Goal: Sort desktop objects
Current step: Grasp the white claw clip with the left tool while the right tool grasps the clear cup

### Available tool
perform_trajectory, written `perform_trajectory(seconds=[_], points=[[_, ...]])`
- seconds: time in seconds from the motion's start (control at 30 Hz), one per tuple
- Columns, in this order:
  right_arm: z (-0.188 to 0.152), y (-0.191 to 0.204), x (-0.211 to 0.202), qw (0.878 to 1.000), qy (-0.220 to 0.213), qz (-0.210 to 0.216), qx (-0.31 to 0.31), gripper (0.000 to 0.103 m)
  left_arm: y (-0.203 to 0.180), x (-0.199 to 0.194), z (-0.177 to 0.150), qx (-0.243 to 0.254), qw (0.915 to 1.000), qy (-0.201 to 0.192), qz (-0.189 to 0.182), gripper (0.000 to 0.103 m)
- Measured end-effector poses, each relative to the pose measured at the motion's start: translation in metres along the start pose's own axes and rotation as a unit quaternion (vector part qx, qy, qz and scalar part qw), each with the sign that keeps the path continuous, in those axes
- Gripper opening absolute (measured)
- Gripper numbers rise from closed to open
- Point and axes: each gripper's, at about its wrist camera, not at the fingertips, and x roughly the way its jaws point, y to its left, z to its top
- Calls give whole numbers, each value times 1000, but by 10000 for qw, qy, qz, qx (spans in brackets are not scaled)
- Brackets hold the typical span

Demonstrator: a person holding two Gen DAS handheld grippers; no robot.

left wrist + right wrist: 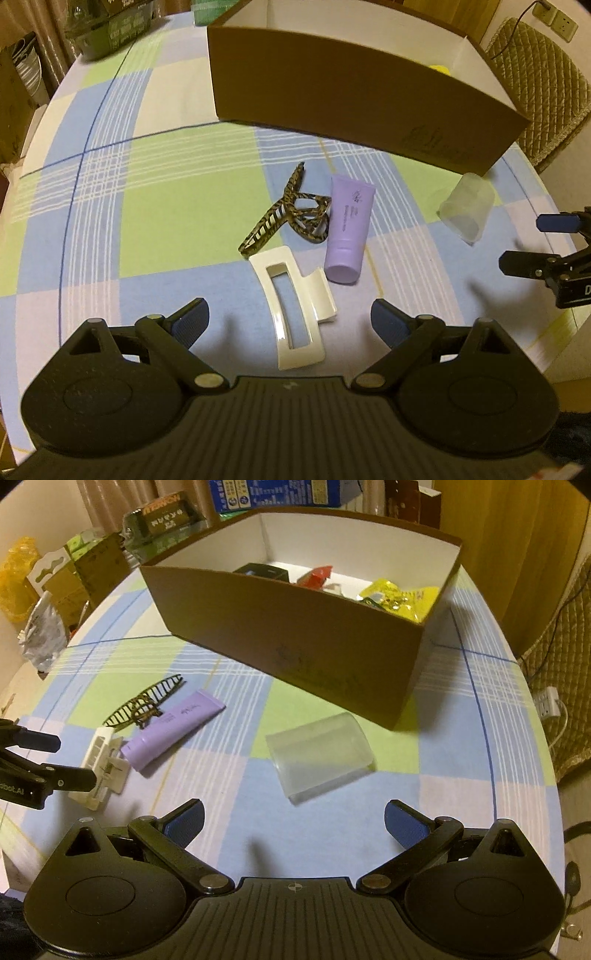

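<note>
A white hair claw clip [291, 306] lies on the checked tablecloth between the fingers of my open left gripper [291, 321]. Beyond it lie a tortoiseshell claw clip [288, 214] and a purple tube [349, 229]. A clear plastic case [466, 206] lies to the right. My right gripper [293, 823] is open and empty, just short of the clear case [319, 751]. The white clip [101, 771], purple tube [173, 725] and tortoiseshell clip [144, 701] show at its left. The left gripper [74, 760] shows by the white clip; the right gripper [521, 242] shows at the right edge.
A brown cardboard box [295, 642] stands at the back of the table, open on top, holding a yellow packet [402, 598], a red packet [316, 576] and a black item [262, 570]. Boxes and bags [74, 568] crowd the far left. A quilted chair [543, 99] stands at right.
</note>
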Motion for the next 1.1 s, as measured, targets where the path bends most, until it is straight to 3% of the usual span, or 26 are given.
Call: perform_trajectory(seconds=[0.17, 0.37, 0.43, 0.6, 0.67, 1.1], points=[[-1, -6, 4, 9999, 41, -42, 81, 101, -1, 18, 6, -67, 9999, 77, -29, 91], [-3, -10, 7, 9998, 76, -98, 157, 101, 0, 34, 12, -56, 9999, 126, -49, 77], [-3, -11, 8, 9997, 80, -110, 179, 101, 0, 36, 10, -37, 9999, 132, -81, 71], [0, -9, 10, 9999, 29, -75, 150, 101, 3, 39, 4, -24, 9998, 139, -141, 41], [1, -7, 12, 9999, 14, -46, 119, 101, 6, 37, 1, 13, 9999, 111, -98, 36], [15, -2, 29, 9986, -370, -18, -375, 101, 62, 19, -28, -597, 9977, 27, 324, 36]])
